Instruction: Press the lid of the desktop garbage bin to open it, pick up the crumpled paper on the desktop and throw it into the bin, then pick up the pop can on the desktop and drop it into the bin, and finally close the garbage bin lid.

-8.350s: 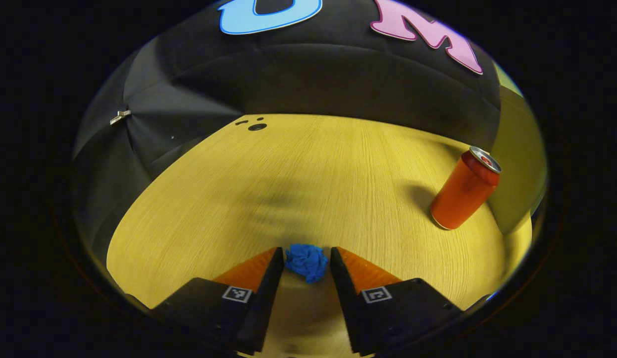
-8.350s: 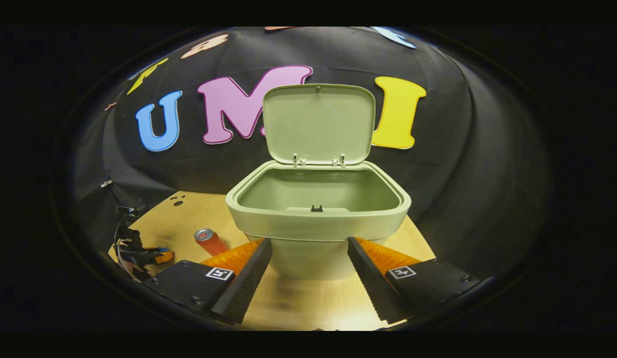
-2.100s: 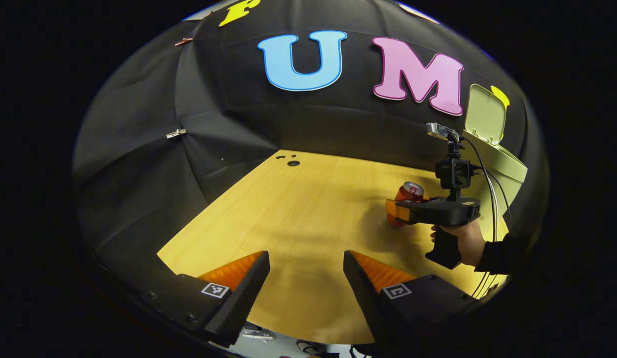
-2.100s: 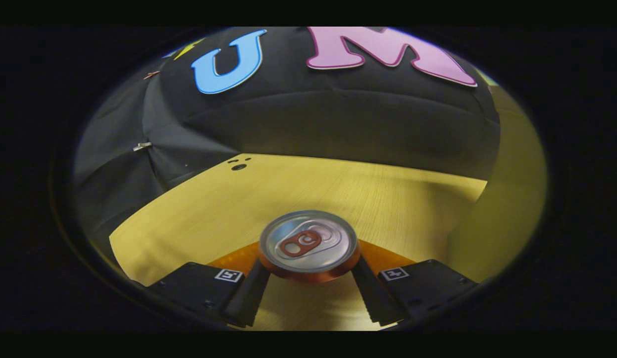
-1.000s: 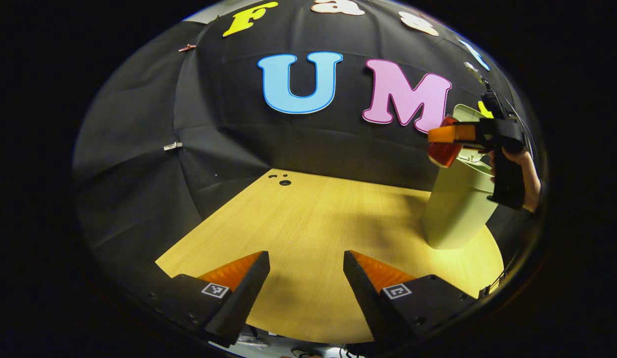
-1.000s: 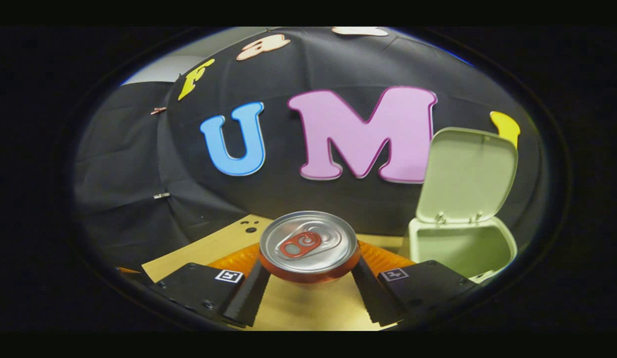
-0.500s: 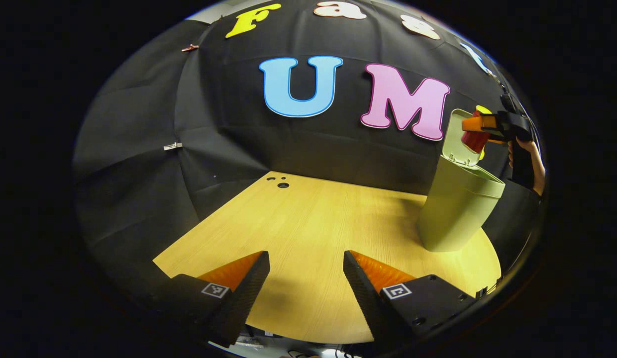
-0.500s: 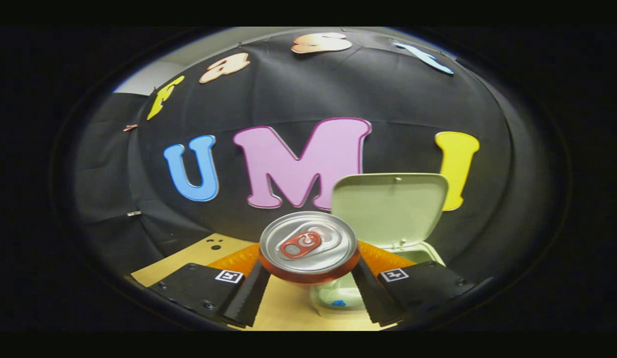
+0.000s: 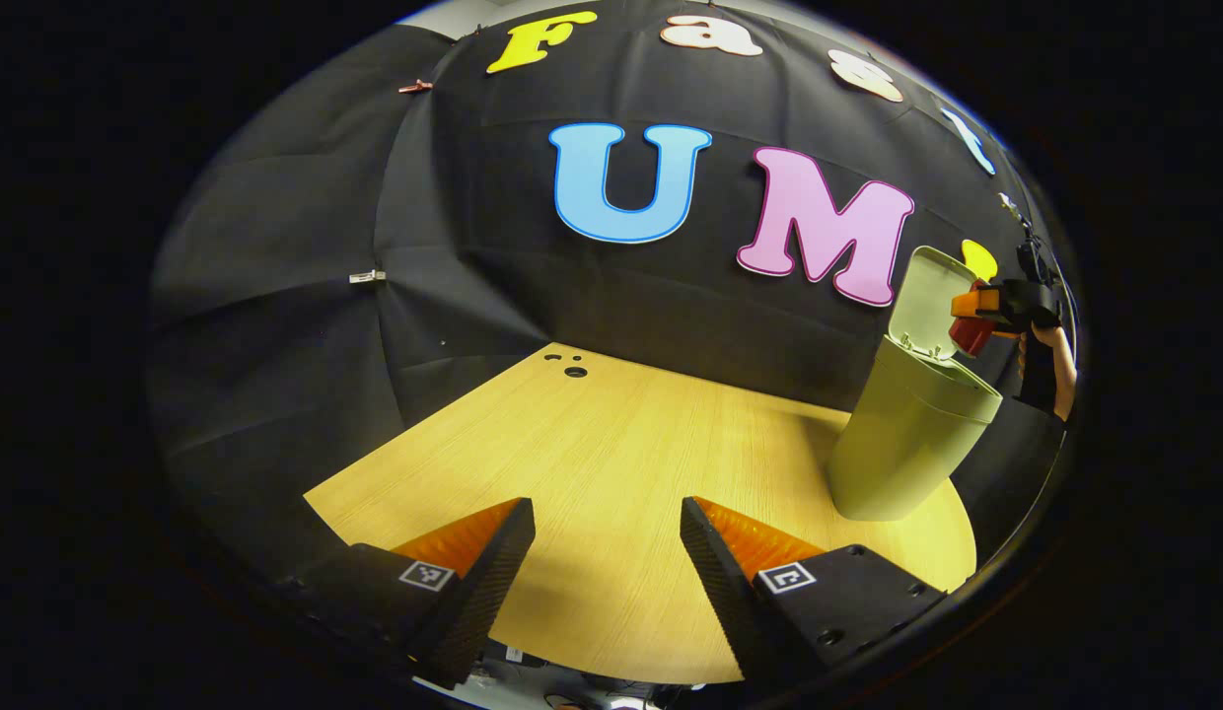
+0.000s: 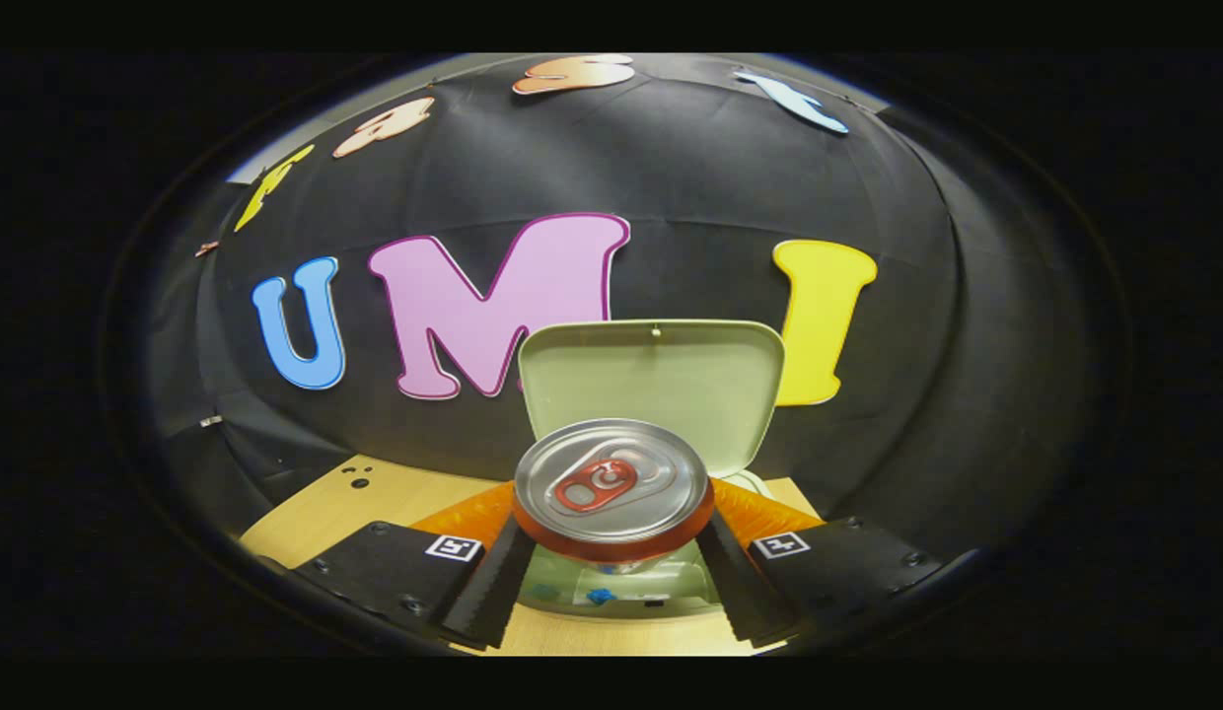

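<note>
My right gripper (image 10: 611,537) is shut on the orange pop can (image 10: 611,490), whose silver top faces the camera. The can hangs directly over the open mouth of the pale green bin (image 10: 621,592), and the raised lid (image 10: 651,385) stands upright behind it. A scrap of blue crumpled paper (image 10: 600,596) lies inside the bin. In the left gripper view the bin (image 9: 902,444) stands at the table's right end with its lid (image 9: 925,296) up, and the can (image 9: 970,333) is held above it by a hand (image 9: 1053,370). My left gripper (image 9: 607,532) is open over the table's near edge, holding nothing.
The wooden table (image 9: 621,463) stretches from my left gripper to the black cloth wall. Small dark holes (image 9: 570,367) mark its far corner. A metal clip (image 9: 367,277) is pinned to the cloth on the left.
The right gripper has carried the can rightward until it is centred over the bin's opening, in front of the lid. The left gripper has barely shifted and stays open.
</note>
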A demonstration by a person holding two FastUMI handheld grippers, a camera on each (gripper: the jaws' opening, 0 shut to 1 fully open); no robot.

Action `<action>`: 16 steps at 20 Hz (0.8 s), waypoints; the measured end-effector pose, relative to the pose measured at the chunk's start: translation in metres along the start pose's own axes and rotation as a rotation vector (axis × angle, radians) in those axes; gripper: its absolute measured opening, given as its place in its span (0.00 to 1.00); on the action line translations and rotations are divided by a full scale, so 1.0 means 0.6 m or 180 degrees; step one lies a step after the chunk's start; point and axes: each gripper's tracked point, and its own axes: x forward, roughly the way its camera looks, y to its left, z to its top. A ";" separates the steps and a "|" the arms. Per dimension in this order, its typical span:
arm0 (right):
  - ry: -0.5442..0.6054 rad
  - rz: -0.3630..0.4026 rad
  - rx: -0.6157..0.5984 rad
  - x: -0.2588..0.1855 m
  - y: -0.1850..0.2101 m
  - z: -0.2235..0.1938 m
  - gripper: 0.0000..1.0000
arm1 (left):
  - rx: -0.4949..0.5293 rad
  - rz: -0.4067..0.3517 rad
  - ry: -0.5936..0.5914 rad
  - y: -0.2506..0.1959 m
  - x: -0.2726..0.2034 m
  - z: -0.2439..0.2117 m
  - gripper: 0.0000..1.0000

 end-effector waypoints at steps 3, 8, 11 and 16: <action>0.0103 -0.0051 -0.0043 0.012 -0.002 -0.020 0.84 | -0.0028 0.0020 -0.0012 0.006 -0.007 -0.004 0.96; 0.0157 -0.0148 -0.0058 0.021 -0.005 -0.027 0.85 | -0.0112 0.0077 0.0010 0.021 -0.015 -0.016 0.96; 0.0127 -0.0220 0.0019 0.018 -0.011 -0.017 0.93 | -0.0119 0.0105 0.0031 0.030 -0.015 -0.023 0.96; -0.0093 -0.0165 0.0029 0.000 0.001 0.038 0.99 | -0.0083 0.0086 0.0030 0.026 -0.008 -0.018 0.96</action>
